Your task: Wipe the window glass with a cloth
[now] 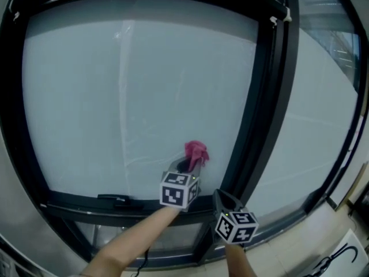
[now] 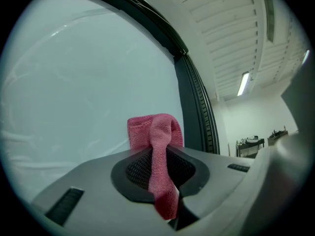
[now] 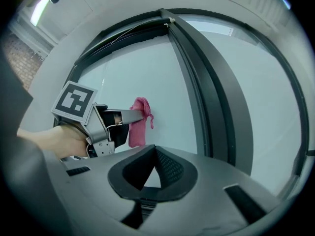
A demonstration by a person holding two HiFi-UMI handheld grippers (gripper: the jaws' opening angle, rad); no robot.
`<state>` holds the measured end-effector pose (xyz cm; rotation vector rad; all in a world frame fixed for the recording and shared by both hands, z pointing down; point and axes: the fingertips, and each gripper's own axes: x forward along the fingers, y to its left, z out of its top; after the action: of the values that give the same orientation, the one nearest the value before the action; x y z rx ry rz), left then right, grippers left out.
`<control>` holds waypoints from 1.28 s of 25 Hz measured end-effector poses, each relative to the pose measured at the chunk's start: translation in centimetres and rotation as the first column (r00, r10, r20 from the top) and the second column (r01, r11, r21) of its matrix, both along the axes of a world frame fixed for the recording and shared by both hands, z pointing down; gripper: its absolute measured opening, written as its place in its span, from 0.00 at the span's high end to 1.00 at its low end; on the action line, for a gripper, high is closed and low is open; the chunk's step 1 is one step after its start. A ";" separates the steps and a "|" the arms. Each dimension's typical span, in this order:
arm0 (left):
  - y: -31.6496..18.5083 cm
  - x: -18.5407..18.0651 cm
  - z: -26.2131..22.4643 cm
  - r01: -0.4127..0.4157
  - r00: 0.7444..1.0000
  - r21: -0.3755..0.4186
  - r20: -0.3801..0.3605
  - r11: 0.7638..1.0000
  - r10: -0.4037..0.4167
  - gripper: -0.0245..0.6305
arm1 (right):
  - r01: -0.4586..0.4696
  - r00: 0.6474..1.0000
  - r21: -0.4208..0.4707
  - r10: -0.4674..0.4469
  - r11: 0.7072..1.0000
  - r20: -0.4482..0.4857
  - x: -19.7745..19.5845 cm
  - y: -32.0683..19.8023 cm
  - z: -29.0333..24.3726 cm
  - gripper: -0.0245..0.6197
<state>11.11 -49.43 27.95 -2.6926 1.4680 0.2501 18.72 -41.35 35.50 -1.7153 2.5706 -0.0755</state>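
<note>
A pink cloth (image 1: pixel 196 152) is pressed against the large window glass (image 1: pixel 115 97), low down and near its right edge. My left gripper (image 1: pixel 190 165) is shut on the cloth, which bunches above the tips and hangs down between the jaws in the left gripper view (image 2: pixel 155 127). The right gripper view shows the left gripper (image 3: pixel 133 116) from the side, with the cloth (image 3: pixel 139 127) touching the pane. My right gripper (image 1: pixel 222 198) hovers lower right, in front of the bottom frame. It is shut with nothing in it, its tips (image 3: pixel 156 151) meeting.
A black mullion (image 1: pixel 259 108) stands just right of the cloth, with a second pane (image 1: pixel 311 131) beyond it. The black bottom frame (image 1: pixel 86 203) carries a flat handle (image 1: pixel 115 199). A white object with a black hook (image 1: pixel 340 258) lies on the floor at lower right.
</note>
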 end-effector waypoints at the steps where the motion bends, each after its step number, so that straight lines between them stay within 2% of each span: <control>1: -0.1 0.8 0.0 -0.017 1.000 -0.002 -0.001 1.000 0.017 0.88 | -0.010 1.000 -0.001 0.010 1.000 0.001 0.6 -0.1 0.1 0.96; 8: -1.2 6.5 0.6 -0.125 0.992 -0.022 -0.009 0.992 0.124 0.88 | -0.080 0.997 -0.014 0.080 0.997 0.008 4.6 -0.3 0.6 0.96; 13: -1.4 10.0 0.6 -0.207 0.978 -0.024 -0.029 0.978 0.206 0.88 | -0.128 0.992 -0.020 0.128 0.992 -0.002 7.3 -0.2 1.1 0.96; 18: -1.2 12.4 1.8 -0.251 0.968 -0.039 -0.035 0.967 0.250 0.88 | -0.149 0.989 -0.031 0.149 0.988 0.001 9.3 -0.4 1.7 0.96; 27: -1.6 13.2 7.8 -0.248 0.969 -0.173 -0.065 0.953 0.240 0.88 | -0.135 0.991 -0.071 0.136 0.988 0.007 9.9 -0.5 3.3 0.96; 32: -2.2 12.4 10.0 -0.174 0.985 -0.215 -0.019 0.961 0.174 0.88 | -0.118 0.993 -0.085 0.120 0.989 0.010 9.4 -0.4 3.9 0.96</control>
<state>23.48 -51.67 37.96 -2.9989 1.3293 0.1033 28.11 -41.72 39.35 -1.8852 2.4818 -0.1939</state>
